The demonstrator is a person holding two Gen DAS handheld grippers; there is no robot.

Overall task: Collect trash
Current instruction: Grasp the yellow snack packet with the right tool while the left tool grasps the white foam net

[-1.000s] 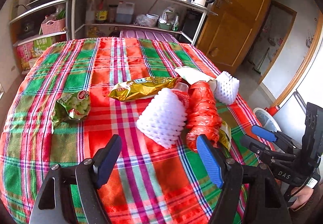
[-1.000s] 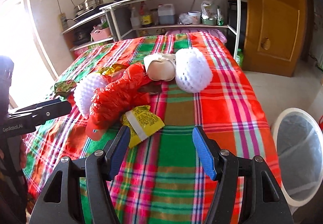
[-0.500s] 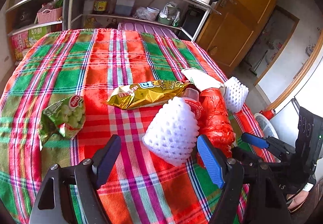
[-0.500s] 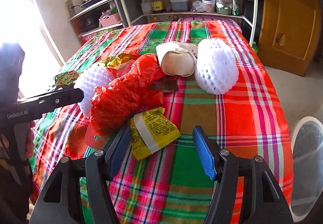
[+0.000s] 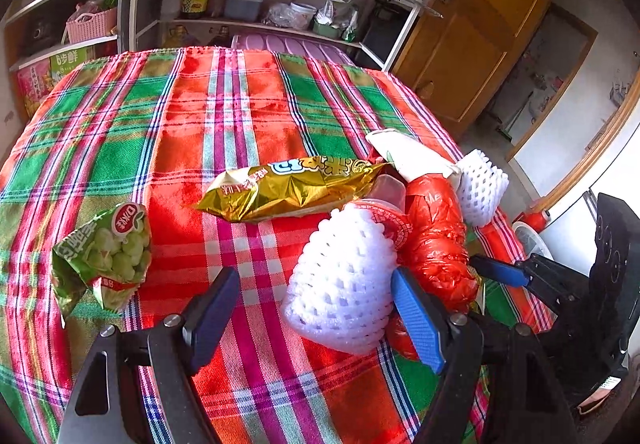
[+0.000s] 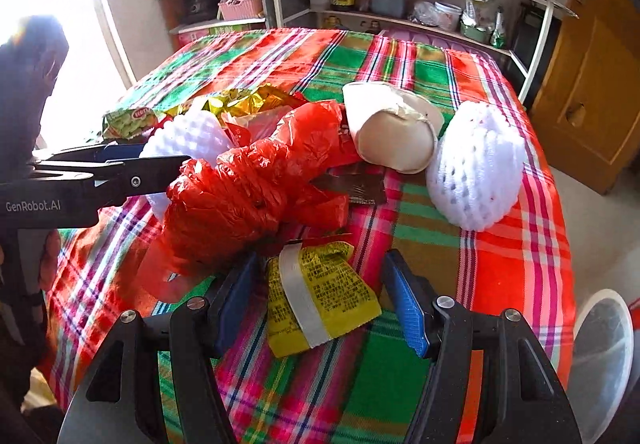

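Trash lies on a plaid tablecloth [image 5: 224, 112]. My left gripper [image 5: 316, 316] is open, its right finger beside a white foam net [image 5: 344, 284]. A gold snack bag [image 5: 288, 188], a green snack bag [image 5: 104, 252] and a red plastic bag [image 5: 436, 240] lie around it. My right gripper [image 6: 320, 308] is open, with a yellow packet [image 6: 320, 292] between its fingers. The red plastic bag [image 6: 256, 192], a paper cup [image 6: 392, 132] and a second foam net [image 6: 476, 168] lie beyond. The left gripper's fingers [image 6: 132, 172] show at left.
A white bin with a clear liner [image 6: 604, 356] stands on the floor at the table's right edge. Metal shelves [image 5: 256, 4] with bottles, pans and a kettle stand behind the table. A wooden door [image 5: 480, 24] is at the right.
Both grippers have moved forward and lower toward the trash. The foam net now sits against the left gripper's right finger; the yellow packet now lies between the right gripper's fingers.
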